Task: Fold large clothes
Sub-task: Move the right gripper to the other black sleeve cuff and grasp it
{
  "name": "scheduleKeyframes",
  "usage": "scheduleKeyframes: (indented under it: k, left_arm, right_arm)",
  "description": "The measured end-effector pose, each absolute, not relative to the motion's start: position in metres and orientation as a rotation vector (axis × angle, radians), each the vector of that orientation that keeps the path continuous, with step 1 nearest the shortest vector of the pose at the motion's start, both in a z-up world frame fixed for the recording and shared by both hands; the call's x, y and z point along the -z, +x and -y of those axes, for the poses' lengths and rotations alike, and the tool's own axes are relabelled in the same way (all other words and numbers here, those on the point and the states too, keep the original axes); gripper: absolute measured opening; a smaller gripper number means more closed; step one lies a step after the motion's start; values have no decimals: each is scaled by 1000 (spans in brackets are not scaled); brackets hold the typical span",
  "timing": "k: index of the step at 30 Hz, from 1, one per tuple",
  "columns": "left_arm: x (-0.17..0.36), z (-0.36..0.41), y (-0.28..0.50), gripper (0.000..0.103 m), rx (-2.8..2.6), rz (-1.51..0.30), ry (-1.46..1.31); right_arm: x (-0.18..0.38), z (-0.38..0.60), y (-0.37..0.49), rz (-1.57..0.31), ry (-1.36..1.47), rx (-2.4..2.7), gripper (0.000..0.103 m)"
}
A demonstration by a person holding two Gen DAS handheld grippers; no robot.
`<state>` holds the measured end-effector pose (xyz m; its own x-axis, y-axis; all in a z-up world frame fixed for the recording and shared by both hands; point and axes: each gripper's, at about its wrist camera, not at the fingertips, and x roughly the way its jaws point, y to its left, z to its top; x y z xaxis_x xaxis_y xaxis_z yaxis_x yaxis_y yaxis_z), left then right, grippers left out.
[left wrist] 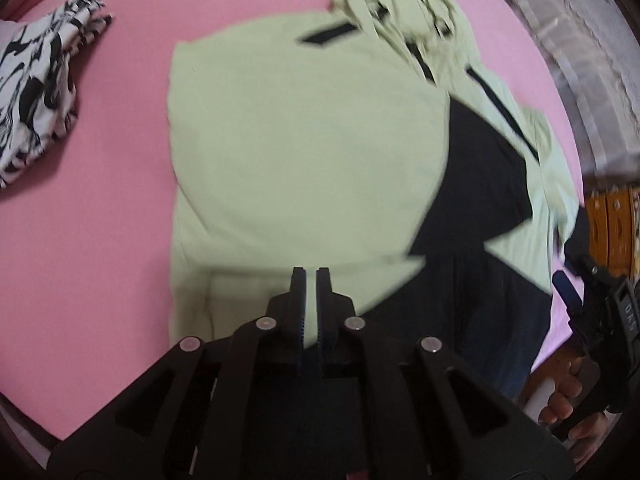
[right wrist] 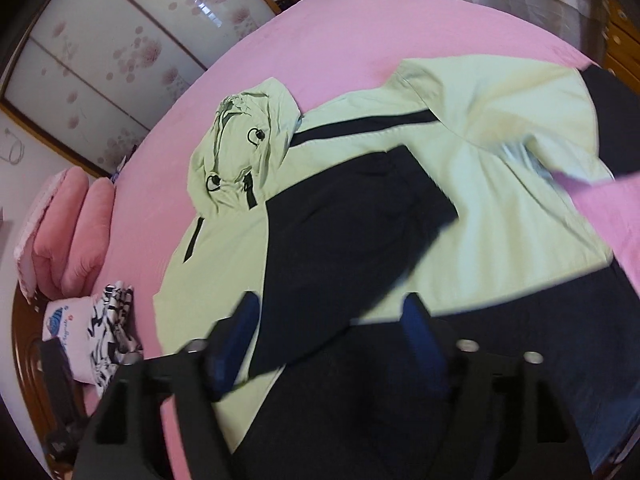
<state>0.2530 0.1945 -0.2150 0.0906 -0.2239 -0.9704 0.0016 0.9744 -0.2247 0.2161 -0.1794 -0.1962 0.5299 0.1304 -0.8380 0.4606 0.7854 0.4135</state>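
Jacket (right wrist: 500,216), pale green with black panels and black stripes, lies spread on the pink bed (right wrist: 340,28), filling most of its middle. Its hood (right wrist: 244,148) points toward the far side of the bed, with two black cord toggles showing at the opening. One black-ended sleeve (right wrist: 352,240) is folded across the chest, and the other sleeve reaches out toward the right edge of the bed, its black cuff close to that edge. The left tongs (left wrist: 311,276) hover above the jacket's green body near the hem, pointing steeply down; their jaws stand almost together with only a thin slit between them, and no cloth is in that slit. The right tongs (right wrist: 332,312) hang over the jacket's black lower part with the blue-padded jaws wide apart and nothing between them. In the left wrist view the right tongs (left wrist: 576,296) show at the right edge, held by a hand (left wrist: 568,396). A black-and-white patterned garment (left wrist: 36,92) lies crumpled near the left edge of the bed, well apart from the jacket. Pink pillows (right wrist: 72,232) are stacked by the bed's far left corner, beside a wardrobe with flowered sliding doors (right wrist: 132,44). Both views are blurred.
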Motion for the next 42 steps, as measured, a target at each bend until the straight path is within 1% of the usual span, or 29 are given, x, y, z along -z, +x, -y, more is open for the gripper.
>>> scheduleKeyframes:
  k: [1, 2, 3, 4, 8, 14, 18, 24, 31, 34, 37, 42]
  left_arm:
    - [214, -190, 243, 39, 196, -1490, -174]
    - [213, -186, 234, 59, 216, -1494, -163]
    - [210, -181, 225, 91, 238, -1486, -155]
    - [207, -178, 216, 96, 257, -1468, -152]
    - [205, -158, 190, 96, 294, -1492, -101]
    - [199, -132, 156, 96, 295, -1517, -120]
    - [190, -109, 136, 96, 236, -1509, -115]
    - [185, -56, 111, 96, 112, -1539, -104]
    - [192, 31, 99, 96, 97, -1559, -144]
    - [202, 73, 99, 96, 102, -1631, -103]
    - [206, 103, 97, 96, 119, -1673, -122]
    - [209, 142, 97, 96, 148, -1724, -92]
  right_arm:
    - [193, 179, 204, -1006, 679, 228, 83]
    - [193, 177, 193, -1003, 697, 235, 87]
    - [192, 177, 182, -1004, 716, 242, 90]
    - [193, 178, 171, -1002, 737, 251, 91]
    - [205, 184, 134, -1019, 803, 291, 91]
    - [237, 207, 89, -1067, 940, 338, 91]
    - [239, 238, 65, -1071, 932, 366, 91]
    - [233, 327, 44, -1056, 951, 373, 91]
    - [239, 444, 23, -1028, 1015, 462, 91]
    - [244, 494, 21, -1021, 1008, 483, 91]
    - [252, 542, 25, -1017, 1021, 507, 91]
    - [261, 613, 37, -956, 1070, 531, 91]
